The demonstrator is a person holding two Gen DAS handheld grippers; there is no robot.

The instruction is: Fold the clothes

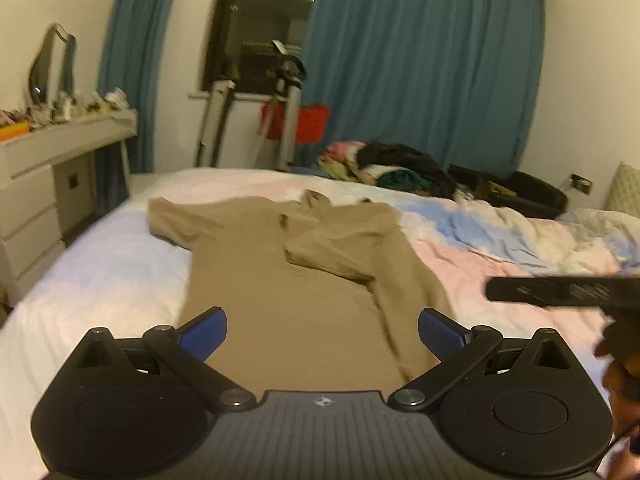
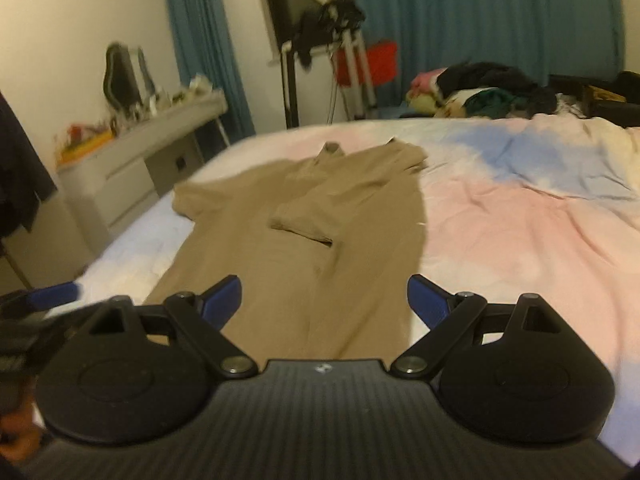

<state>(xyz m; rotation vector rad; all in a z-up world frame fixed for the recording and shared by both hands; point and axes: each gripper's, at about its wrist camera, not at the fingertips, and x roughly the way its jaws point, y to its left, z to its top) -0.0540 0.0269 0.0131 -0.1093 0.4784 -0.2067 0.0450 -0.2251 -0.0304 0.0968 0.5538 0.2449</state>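
1. Both grippers hang spread and empty over the near end of the garment: the left gripper (image 1: pixel 322 334) has its blue pads wide apart with nothing between them, and the right gripper (image 2: pixel 324 300) is likewise splayed, gripping nothing.
2. Spread lengthwise on the bed (image 1: pixel 500 264) lies the tan long-sleeved top (image 1: pixel 280 280), its collar at the far end and its hem nearest the cameras.
3. One sleeve (image 2: pixel 304 216), on the right as seen here, is already folded in across the chest; the other sleeve (image 1: pixel 168 216) juts out flat toward the left edge of the bed.
4. My reading: the fold is partly done, one side turned in, the other side not yet.
5. The next move probably calls for pinching the outstretched left sleeve near its cuff and carrying it over the body, or taking both hem corners to fold the length upward.
6. A pile of other clothes (image 1: pixel 392 168) waits at the far side of the bed, well apart from the top.
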